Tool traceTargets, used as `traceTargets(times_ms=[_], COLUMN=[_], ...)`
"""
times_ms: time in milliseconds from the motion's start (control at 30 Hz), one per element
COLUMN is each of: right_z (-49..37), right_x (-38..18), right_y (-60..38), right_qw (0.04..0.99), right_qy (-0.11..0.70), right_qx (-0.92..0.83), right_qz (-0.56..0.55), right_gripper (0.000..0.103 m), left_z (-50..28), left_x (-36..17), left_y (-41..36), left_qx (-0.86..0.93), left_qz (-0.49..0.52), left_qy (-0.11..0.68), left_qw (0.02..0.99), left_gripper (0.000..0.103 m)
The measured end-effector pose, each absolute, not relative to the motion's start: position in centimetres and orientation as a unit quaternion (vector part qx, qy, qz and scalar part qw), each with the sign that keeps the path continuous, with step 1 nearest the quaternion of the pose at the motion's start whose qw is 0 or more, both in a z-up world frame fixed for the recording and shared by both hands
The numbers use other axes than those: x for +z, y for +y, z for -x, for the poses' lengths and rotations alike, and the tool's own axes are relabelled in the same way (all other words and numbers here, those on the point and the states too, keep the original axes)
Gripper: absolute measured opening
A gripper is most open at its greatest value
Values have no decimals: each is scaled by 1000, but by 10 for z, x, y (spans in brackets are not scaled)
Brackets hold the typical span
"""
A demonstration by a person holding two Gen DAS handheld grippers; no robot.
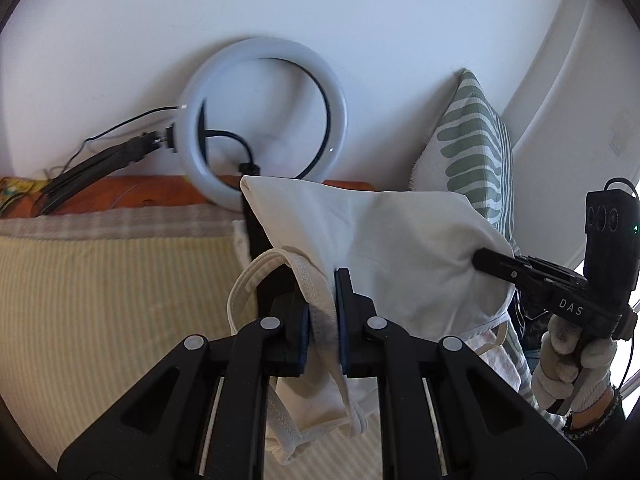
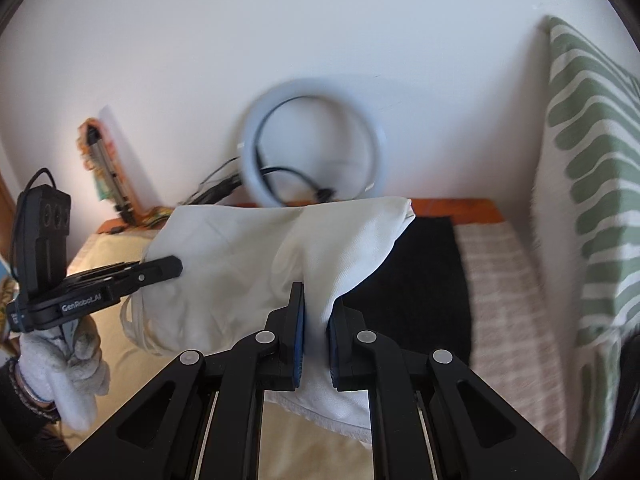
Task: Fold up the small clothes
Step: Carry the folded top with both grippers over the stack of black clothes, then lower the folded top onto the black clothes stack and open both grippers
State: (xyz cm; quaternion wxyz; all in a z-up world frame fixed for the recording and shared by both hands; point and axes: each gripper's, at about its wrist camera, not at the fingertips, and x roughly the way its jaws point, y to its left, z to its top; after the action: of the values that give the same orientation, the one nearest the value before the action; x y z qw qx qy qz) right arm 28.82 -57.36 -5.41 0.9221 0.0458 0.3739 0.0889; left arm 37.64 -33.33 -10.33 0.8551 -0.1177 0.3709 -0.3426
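While both your claws pinch the white garment (image 1: 384, 248) in the air above the bed (image 1: 100, 280), its long axis runs between them: the left claw (image 1: 322, 320) clamps the lace-edged strap end, the right claw (image 2: 316, 344) the opposite edge, body sagging between.

A home bedroom: striped bedspread (image 1: 100, 280), leaf-print pillow (image 1: 476, 148) (ring light (image 1: 260, 120) against wall)
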Motion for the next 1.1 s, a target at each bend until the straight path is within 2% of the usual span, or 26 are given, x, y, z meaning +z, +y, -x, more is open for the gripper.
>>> traceTargets(times_ms=[267,500,600,700,867,933,1100], right_z=[-323,-342,-345,-349,-345,-344,-350], right_x=[-72,-102,-114,-126,-136,-137,-145], right_y=[-618,-629,-635,-642,-643,-646,-647], right_qw=[926,914,902,885,879,878,869], right_qy=[368,398,421,449,467,470,488], right_qx=[61,56,51,54,18,-1,-52], right_qz=[-53,-59,-82,-112,-95,-91,-68], right_gripper=[8,8,12,28,29,36,36], left_z=[-408,-421,-424,-423,-418,-415,-404], left_x=[-122,-152,-158,-160,-165,-167,-174], left_y=[-383,-398,-398,-395,-388,-388,-397], left_qx=[-329,-312,-304,-297,-287,-289,-287], left_qz=[111,86,76,74,61,52,2], left_qy=[367,390,400,404,406,407,407], left_qw=[863,862,861,862,865,865,867], left_gripper=[10,10,12,13,31,31,31])
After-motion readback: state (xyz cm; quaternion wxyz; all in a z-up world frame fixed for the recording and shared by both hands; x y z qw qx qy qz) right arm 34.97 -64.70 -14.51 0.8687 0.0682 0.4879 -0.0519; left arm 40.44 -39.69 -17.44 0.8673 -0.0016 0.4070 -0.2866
